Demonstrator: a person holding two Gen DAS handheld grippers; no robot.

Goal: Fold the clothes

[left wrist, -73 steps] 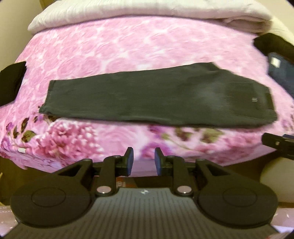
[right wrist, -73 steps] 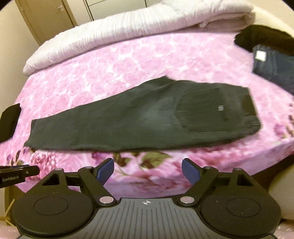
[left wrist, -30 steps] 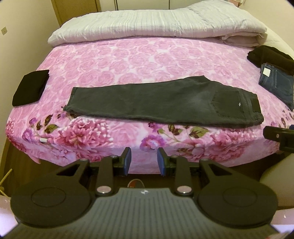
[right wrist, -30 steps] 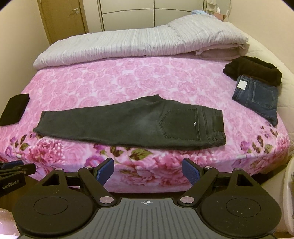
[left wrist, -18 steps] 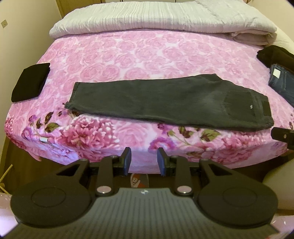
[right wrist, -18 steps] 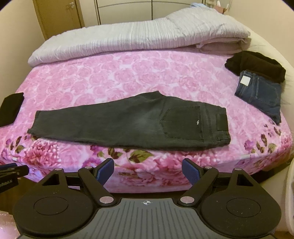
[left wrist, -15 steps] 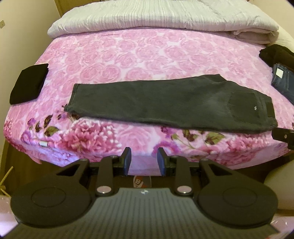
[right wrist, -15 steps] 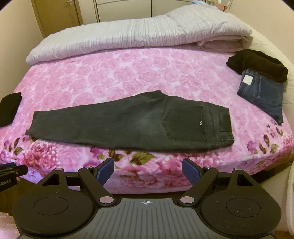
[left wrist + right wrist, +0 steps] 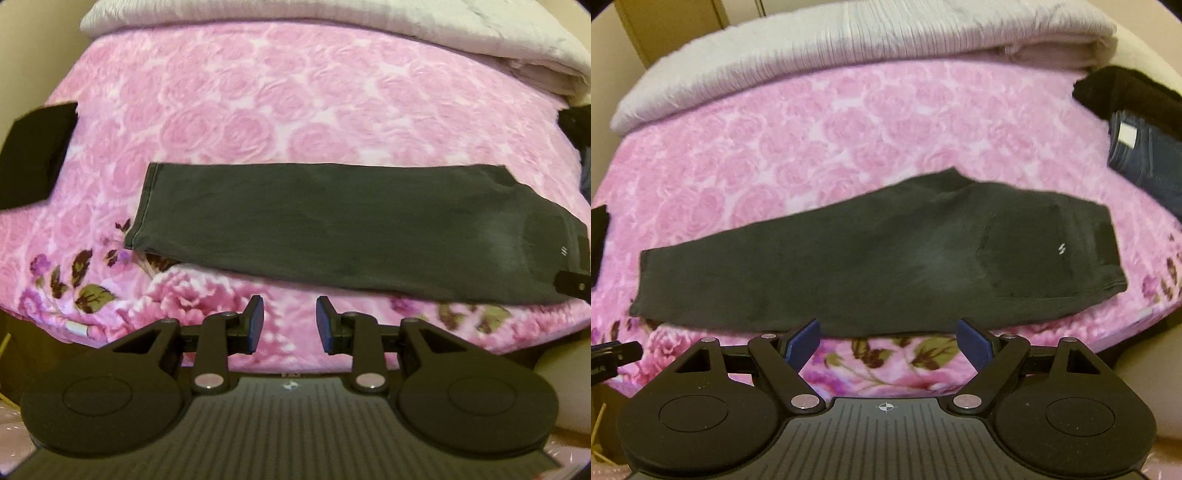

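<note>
While both tools hang over the near edge of the pink floral bedspread [image 9: 258, 110], the dark grey jeans [image 9: 332, 229] lie flat across it, folded lengthwise, hem left, waistband and back pocket right. Left gripper [image 9: 289, 325] stands narrowly parted, empty; right gripper [image 9: 888, 341] gapes wide, empty.

Pink bedspread [image 9: 849, 147] lies bare beyond the dark jeans [image 9: 871, 258]; blue jeans [image 9: 1145, 158] crowd their right.
</note>
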